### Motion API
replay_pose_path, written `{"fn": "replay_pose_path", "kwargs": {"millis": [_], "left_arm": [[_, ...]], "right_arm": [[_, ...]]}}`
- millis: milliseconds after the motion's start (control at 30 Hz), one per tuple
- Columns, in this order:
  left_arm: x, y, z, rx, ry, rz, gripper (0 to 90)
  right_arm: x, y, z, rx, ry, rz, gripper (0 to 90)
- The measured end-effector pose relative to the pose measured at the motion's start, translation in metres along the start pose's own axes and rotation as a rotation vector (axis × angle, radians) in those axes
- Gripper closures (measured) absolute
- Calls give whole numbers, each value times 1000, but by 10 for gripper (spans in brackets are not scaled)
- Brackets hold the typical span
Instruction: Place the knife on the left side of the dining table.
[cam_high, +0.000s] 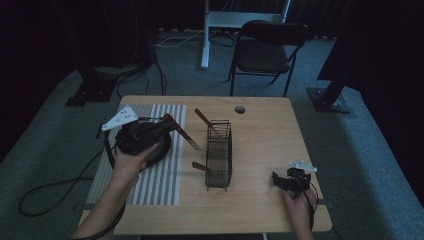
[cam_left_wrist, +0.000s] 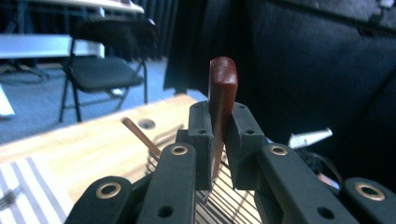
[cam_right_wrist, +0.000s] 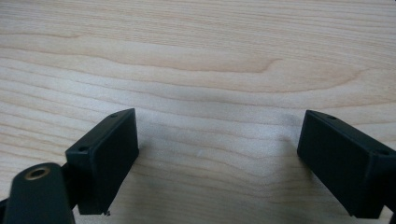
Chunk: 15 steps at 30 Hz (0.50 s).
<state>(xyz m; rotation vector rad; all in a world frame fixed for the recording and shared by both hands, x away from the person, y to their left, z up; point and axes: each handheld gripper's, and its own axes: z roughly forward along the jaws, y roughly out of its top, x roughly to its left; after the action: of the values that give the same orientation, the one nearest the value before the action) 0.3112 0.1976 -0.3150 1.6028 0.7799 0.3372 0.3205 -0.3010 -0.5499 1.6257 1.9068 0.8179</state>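
Observation:
My left gripper (cam_high: 167, 122) hovers over the striped mat (cam_high: 155, 180), shut on the red-brown wooden handle of a utensil (cam_high: 186, 136) whose metal end slants down toward a black wire basket (cam_high: 219, 152). In the left gripper view the jaws of the left gripper (cam_left_wrist: 219, 135) pinch that handle (cam_left_wrist: 222, 88), which stands upright above the basket wires (cam_left_wrist: 229, 191). A second wooden-handled utensil (cam_high: 202, 117) leans out of the basket's far end, and a third handle (cam_high: 200, 166) pokes from its left side. My right gripper (cam_high: 285, 180) rests open near the table's front right, with bare wood between its jaws (cam_right_wrist: 217, 158).
A black round plate (cam_high: 161, 150) lies on the mat under my left hand. The wooden table (cam_high: 265, 145) has a small round hole (cam_high: 240, 109) at its far edge. A black folding chair (cam_high: 267, 50) stands beyond the table, with cables on the floor at left.

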Motion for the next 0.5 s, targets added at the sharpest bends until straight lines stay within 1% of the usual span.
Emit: {"fn": "replay_pose_path", "kwargs": {"millis": [67, 133, 233, 300, 333, 367, 400, 467, 500], "left_arm": [[2, 2, -9, -31, 29, -2, 822], [6, 2, -18, -45, 51, -16, 822], [10, -3, -29, -43, 113, -24, 823], [15, -9, -35, -40, 144, -39, 822], [15, -9, -35, -40, 144, -39, 823], [20, -17, -41, -37, 168, -57, 823], [22, -21, -44, -38, 183, -66, 823], [25, -29, -50, -39, 214, -70, 823], [26, -33, -53, -40, 225, -81, 823]], "right_arm": [[0, 0, 0, 1, 0, 1, 115], [0, 0, 0, 1, 0, 1, 115], [0, 0, 0, 1, 0, 1, 115], [0, 0, 0, 1, 0, 1, 115], [0, 0, 0, 1, 0, 1, 115], [0, 0, 0, -1, 0, 0, 115], [0, 0, 0, -1, 0, 1, 115], [0, 0, 0, -1, 0, 1, 115], [0, 0, 0, -1, 0, 0, 115]]}}
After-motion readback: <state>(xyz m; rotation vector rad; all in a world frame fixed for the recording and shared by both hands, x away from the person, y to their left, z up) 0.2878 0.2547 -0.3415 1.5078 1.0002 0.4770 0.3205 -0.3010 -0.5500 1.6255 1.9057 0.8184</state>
